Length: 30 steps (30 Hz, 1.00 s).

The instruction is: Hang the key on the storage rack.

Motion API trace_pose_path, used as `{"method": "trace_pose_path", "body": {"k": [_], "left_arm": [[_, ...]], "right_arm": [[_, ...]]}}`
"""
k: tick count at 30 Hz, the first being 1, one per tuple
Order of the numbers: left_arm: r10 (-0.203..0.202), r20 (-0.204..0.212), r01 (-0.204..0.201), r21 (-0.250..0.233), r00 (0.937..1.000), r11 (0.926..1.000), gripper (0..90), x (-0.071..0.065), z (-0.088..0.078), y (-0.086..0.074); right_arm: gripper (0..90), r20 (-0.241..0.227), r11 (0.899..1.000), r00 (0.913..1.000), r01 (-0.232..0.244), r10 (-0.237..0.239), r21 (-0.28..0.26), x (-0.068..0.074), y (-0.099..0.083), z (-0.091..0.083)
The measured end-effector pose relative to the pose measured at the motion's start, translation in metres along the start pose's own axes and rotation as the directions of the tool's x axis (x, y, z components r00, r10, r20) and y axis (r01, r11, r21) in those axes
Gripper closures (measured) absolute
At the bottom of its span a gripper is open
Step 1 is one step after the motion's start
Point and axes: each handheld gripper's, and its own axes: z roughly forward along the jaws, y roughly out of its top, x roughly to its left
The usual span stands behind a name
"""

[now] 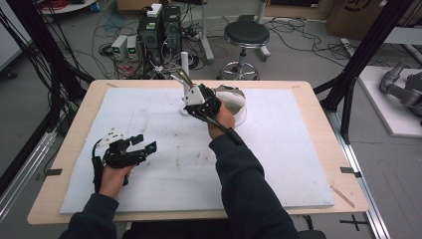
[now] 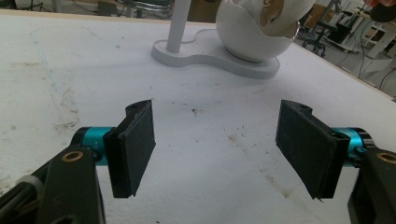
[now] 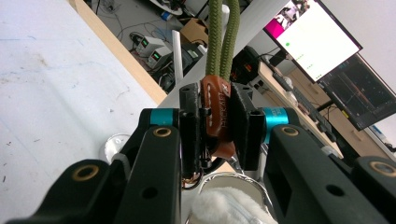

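1. High view: the right gripper (image 1: 191, 84) is raised over the far middle of the white foam board (image 1: 149, 114), tilted up, pinching an olive cord loop (image 1: 183, 75) that rises above its tips. Just behind and beside it stand a white post (image 1: 184, 60) and a round white holder (image 1: 234, 102) with a metal rim. The left gripper (image 1: 145, 143) rests low on the near left of the board, well apart from all of this, jaws spread with nothing between them.

2. Left gripper view: both black pads (image 2: 136, 144) stand wide apart over bare board. Ahead of them, beyond reach, sit the post on its flat white base (image 2: 210, 56) and a white ball-shaped shell (image 2: 257, 32) (a brownish patch near its top, too cut off to identify).

3. Right gripper view: the jaws are clamped on a brown leather tab (image 3: 217, 114), the two strands of the cord running straight up from it. Below the jaws lie a metal rim and white fluffy padding (image 3: 229, 205).

4. Risk, as I judge it: the grip is on the tab alone, so a sideways tug could slide it out, and whatever hangs below (hidden by the gripper) would drop.

5. Obstacles: the post stands close beside the cord and could snag the loop; the holder's rim sits directly under the jaws.
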Motion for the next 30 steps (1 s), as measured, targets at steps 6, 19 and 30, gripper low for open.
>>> {"method": "trace_pose_path", "body": {"k": [6,19,30], "left_arm": [[0.0,0.002,0.0,0.001,1.0,1.0,28.2,0.0,0.0,0.0],[-0.003,0.003,0.003,-0.002,1.0,1.0,28.2,0.0,0.0,0.0],[-0.002,0.004,0.002,-0.002,1.0,1.0,28.2,-0.001,-0.002,-0.001]], "right_arm": [[75.4,0.016,0.999,0.9992,0.038,-0.038,0.008,0.004,-0.001,0.002],[72.7,0.024,0.999,0.9996,0.014,-0.016,0.052,0.004,0.002,0.011],[49.7,-0.207,0.964,0.9412,-0.262,0.267,0.054,-0.034,-0.012,-0.012]]}}
